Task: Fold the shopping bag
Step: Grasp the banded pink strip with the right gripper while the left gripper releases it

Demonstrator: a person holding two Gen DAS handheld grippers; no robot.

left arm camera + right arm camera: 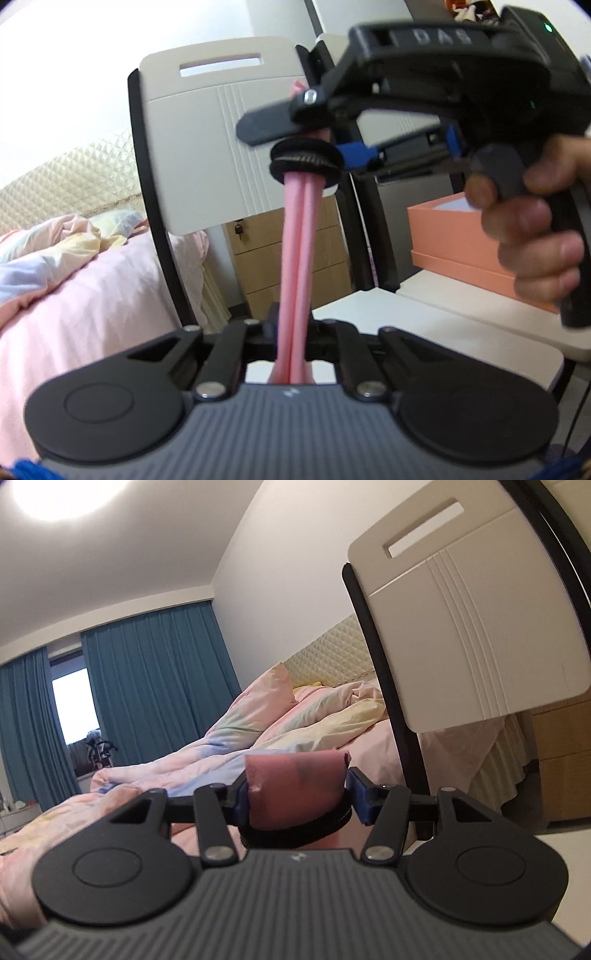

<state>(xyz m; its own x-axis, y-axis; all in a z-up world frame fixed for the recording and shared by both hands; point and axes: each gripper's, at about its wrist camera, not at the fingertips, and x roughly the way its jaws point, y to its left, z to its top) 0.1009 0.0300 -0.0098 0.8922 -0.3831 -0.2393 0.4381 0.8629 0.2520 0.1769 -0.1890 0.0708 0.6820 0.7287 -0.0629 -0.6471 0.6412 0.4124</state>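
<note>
A white table (461, 325) carries an orange box (461, 254); rumpled pastel bedding (258, 734) covers the bed (74, 295).

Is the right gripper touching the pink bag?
Touching: the right wrist view shows the right gripper with blue fingers pressed against both sides of the pink bag.

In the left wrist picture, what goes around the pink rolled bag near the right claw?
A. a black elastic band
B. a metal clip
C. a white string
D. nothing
A: a black elastic band rings the pink rolled bag just below where the right claw grips it.
</note>
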